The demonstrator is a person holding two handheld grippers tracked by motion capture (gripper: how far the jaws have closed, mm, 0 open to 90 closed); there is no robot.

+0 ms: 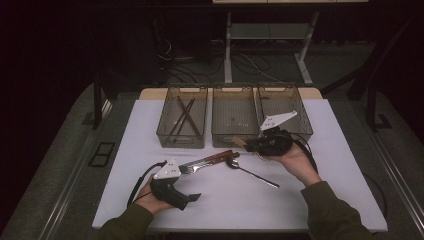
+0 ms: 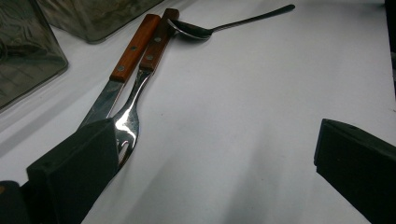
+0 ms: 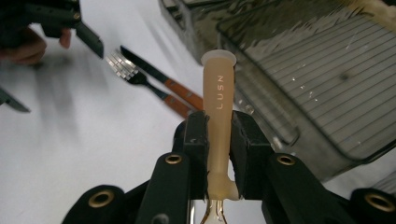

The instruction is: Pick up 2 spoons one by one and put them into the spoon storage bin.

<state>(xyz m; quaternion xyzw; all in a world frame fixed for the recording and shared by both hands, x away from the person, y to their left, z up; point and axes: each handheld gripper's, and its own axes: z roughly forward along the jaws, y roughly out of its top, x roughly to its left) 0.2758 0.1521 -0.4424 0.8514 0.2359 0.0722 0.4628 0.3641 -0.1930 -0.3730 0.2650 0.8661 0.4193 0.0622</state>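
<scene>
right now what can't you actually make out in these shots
- Utensil in the right gripper: in the right gripper view its working end is cut off by the bottom edge; only the beige handle shows.
- Same utensil in the high view: too small and dark at the gripper.
- Fork tines and knife tip: left gripper view, hidden behind the black jaw.
- Left bin contents: dark sticks, too small to identify.

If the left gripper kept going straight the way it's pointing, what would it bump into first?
Probably the fork: its tines lie right by one finger of the open left gripper. Between the jaws, bare table lies ahead.
</scene>
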